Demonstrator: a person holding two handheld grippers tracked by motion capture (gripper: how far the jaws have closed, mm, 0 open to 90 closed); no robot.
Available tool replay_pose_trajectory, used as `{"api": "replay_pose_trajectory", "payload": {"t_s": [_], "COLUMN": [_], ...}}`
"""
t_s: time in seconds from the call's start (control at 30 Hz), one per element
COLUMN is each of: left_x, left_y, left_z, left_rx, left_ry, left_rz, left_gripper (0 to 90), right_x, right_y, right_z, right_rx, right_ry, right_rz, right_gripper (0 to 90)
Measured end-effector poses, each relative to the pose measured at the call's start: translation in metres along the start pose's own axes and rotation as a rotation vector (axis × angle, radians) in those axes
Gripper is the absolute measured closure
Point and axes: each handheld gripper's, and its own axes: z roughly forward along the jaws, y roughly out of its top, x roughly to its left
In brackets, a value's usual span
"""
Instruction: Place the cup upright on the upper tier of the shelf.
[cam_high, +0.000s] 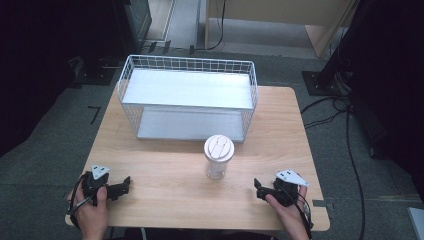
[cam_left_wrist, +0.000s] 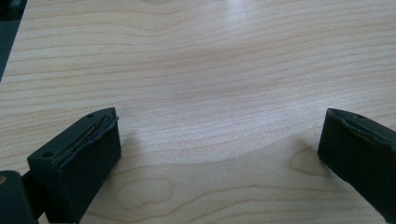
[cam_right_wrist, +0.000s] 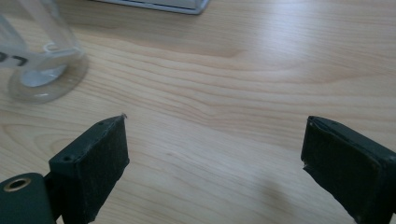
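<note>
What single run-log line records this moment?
cup: upright, lidded, mid-table, free | basket: behind cup | left claw: open, nothing between | right claw: open, nothing between, right of cup

Left gripper (cam_left_wrist: 219, 154) over bare table (cam_left_wrist: 210, 70).
Jaws wide apart, nothing between them; pale wood grain below.

Soft overhead light brightens the table (cam_high: 165, 165) – the surroundings at nine and three o'clock stay dark; faint glare shows at twelve – both gripper views slightly soft.
</note>
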Motion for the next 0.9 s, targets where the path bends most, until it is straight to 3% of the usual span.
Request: {"api": "replay_pose_trajectory", "payload": {"t_s": [0.57,0.9], "left_x": [0.000,0.000], "left_y": [0.000,0.000], "left_z": [0.000,0.000], "left_rx": [0.000,0.000], "left_ry": [0.000,0.000], "left_rz": [0.000,0.000], "left_gripper": [0.0,0.0], "right_x": [0.054,0.077], "right_y": [0.018,0.025], "right_z": [0.021,0.028], "right_rx": [-0.005,-0.018], "right_ry": [0.110,0.160], "right_rz": [-0.065,-0.082], "right_gripper": [7.2,7.2]}}
